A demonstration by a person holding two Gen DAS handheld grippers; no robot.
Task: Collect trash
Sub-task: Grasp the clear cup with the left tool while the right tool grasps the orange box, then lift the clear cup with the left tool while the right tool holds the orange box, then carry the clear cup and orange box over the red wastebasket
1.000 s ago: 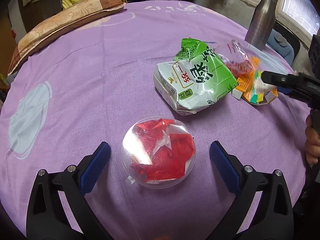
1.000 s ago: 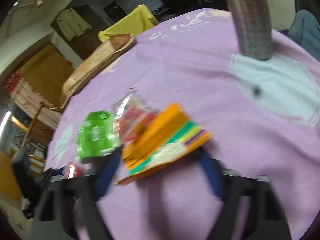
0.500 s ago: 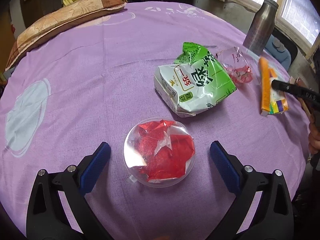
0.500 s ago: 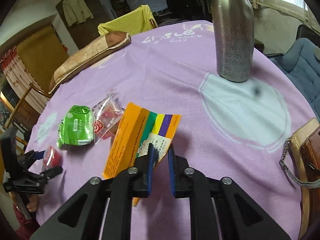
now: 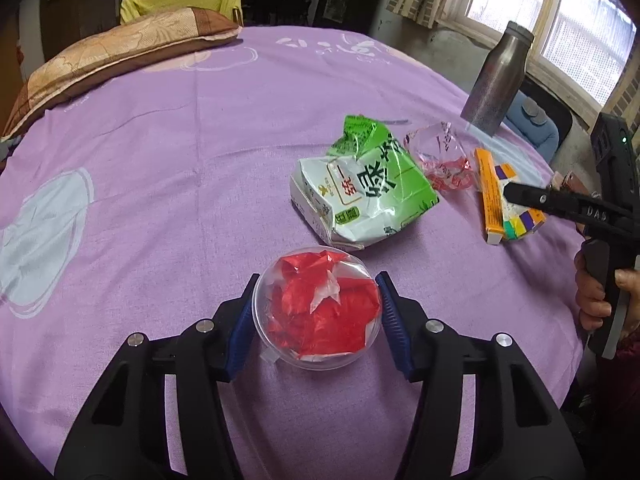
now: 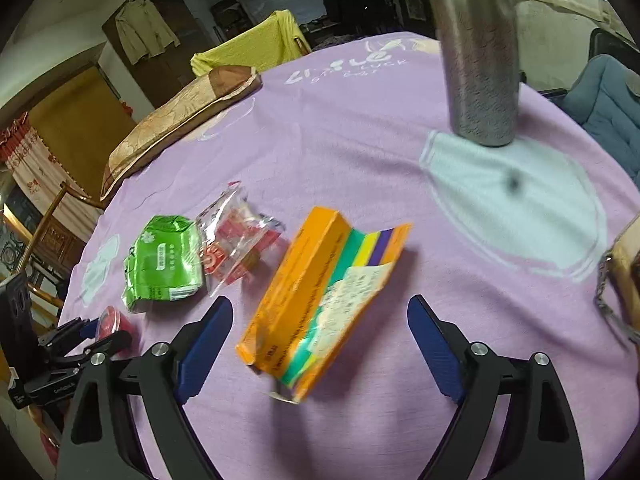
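My left gripper (image 5: 316, 316) is shut on a clear plastic cup (image 5: 318, 312) stuffed with red wrapper, resting on the purple cloth. Beyond it lie a green and white snack bag (image 5: 368, 192), a clear wrapper with red print (image 5: 442, 158) and an orange box (image 5: 504, 196). My right gripper (image 6: 320, 344) is open, its fingers either side of the orange box (image 6: 320, 292), which lies flat on the cloth. The green bag (image 6: 164, 264) and the clear wrapper (image 6: 236, 240) lie to the left of the box. The left gripper with the cup (image 6: 112, 324) shows at far left.
A steel bottle (image 5: 494, 80) stands at the far right of the table (image 5: 160, 140); it looms close in the right wrist view (image 6: 476, 52). A brown pillow (image 5: 112, 60) lies at the back left. A brown bag with a chain (image 6: 620, 276) sits at the right edge.
My left gripper closed on the clear cup. My right gripper, which held the orange box lifted half a second ago, opened, and the box now lies on the cloth.
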